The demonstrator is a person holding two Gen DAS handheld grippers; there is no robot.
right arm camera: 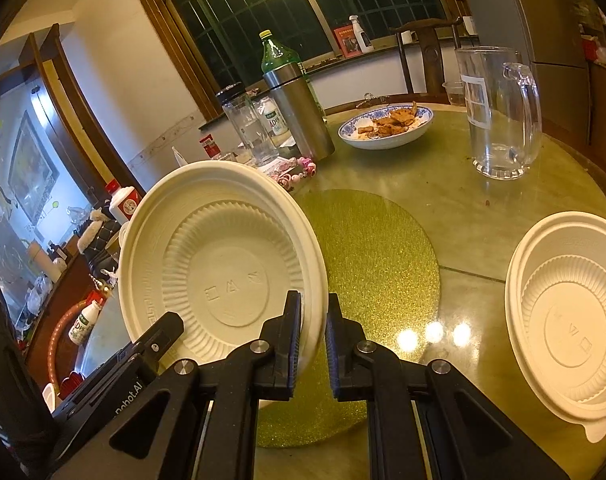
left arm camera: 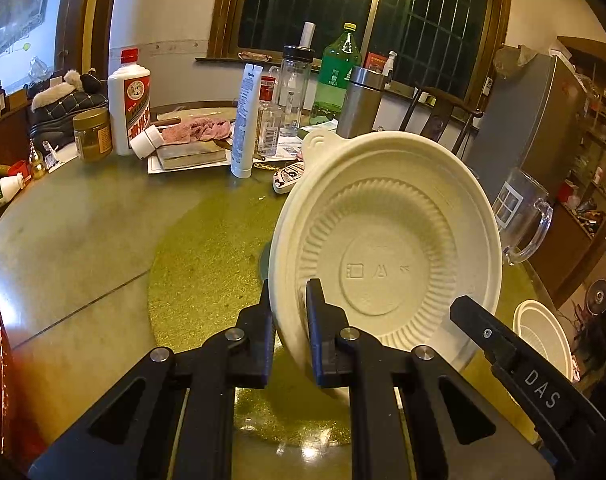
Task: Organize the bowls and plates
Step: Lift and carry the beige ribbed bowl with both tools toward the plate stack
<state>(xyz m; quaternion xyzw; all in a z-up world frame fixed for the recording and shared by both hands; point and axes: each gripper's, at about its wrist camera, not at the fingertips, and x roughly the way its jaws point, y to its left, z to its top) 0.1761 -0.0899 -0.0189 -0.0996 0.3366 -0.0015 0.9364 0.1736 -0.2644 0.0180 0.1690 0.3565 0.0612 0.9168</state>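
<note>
Left wrist view: my left gripper (left arm camera: 289, 312) has its jaws drawn narrow and pinched on the rim of a cream disposable bowl (left arm camera: 387, 248), which is tipped up on edge above the gold glitter placemat (left arm camera: 207, 264) so that its ribbed inside and embossed centre face the camera. The black tip of my right gripper (left arm camera: 469, 312) reaches in from the lower right and meets the same rim.

Right wrist view: my right gripper (right arm camera: 314, 312) is likewise nearly closed, one finger inside the bowl (right arm camera: 219, 264) and one outside, clamping its rim on the right side. The tip of the left gripper (right arm camera: 169, 326) crosses the bowl's lower left edge. I thus hold the bowl tilted between both claws, over the placemat (right arm camera: 375, 252).

A second cream bowl (right arm camera: 571, 320) sits upright on the round table (right arm camera: 483, 216) to the right, well apart from the held one. Farther back stand a blue-patterned dish of food (right arm camera: 387, 126), a clear glass pitcher (right arm camera: 499, 116), a steel flask (right arm camera: 299, 116) and a green bottle (right arm camera: 277, 54).
</note>
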